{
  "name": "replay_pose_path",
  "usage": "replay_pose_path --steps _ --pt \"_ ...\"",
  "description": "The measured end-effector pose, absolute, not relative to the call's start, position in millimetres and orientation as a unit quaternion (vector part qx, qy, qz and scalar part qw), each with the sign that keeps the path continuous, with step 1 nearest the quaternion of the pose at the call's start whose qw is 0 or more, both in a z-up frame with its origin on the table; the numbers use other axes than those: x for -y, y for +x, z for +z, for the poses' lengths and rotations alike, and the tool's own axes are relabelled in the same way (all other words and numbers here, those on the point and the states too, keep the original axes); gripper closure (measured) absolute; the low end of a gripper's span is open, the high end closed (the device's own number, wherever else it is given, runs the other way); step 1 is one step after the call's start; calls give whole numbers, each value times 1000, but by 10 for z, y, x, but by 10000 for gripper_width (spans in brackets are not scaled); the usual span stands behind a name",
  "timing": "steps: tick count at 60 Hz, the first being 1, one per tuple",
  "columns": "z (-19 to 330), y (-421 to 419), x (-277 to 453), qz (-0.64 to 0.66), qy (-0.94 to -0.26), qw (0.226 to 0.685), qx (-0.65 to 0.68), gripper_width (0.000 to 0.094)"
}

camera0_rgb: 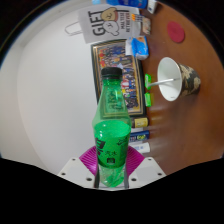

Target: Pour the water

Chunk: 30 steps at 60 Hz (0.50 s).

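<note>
Gripper view. A white tabletop [45, 95] fills the background. On it, well beyond my fingers, lies a flat dark box [118, 60] with a yellow border and a colourful printed face; its wording is too small for me to read. Farther back stands a white carton [105, 22] on which I can read the word "GIFT" in large dark letters, the smaller lines beside it being illegible. A red round object [177, 31] lies off to one side at the far end of the table, only partly made out. Beside the dark box stands a white paper cup [172, 78], tilted in the wide lens so that its open mouth shows.

A green plastic bottle [111, 128] with a dark cap stands upright between the fingers of my gripper [111, 168]. Its label carries a dark band with light markings that I cannot read. The magenta pads [88, 158] lie against the lower body of the bottle on either side; my fingers are closed onto it, and its base is hidden behind them
</note>
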<state>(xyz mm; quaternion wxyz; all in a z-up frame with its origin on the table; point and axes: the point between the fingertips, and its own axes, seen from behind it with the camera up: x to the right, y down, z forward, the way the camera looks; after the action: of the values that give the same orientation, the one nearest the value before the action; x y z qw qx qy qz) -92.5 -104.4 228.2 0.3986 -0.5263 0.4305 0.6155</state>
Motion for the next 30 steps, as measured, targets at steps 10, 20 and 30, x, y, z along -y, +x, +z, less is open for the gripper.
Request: replay_pose_path --steps 10,20,30 --pt "2125 -879 853 684 -433 305 -500 608" --pt "2023 -786 786 696 -395 272 -534 609" --pt "2013 -838 770 691 -418 271 -523 609"
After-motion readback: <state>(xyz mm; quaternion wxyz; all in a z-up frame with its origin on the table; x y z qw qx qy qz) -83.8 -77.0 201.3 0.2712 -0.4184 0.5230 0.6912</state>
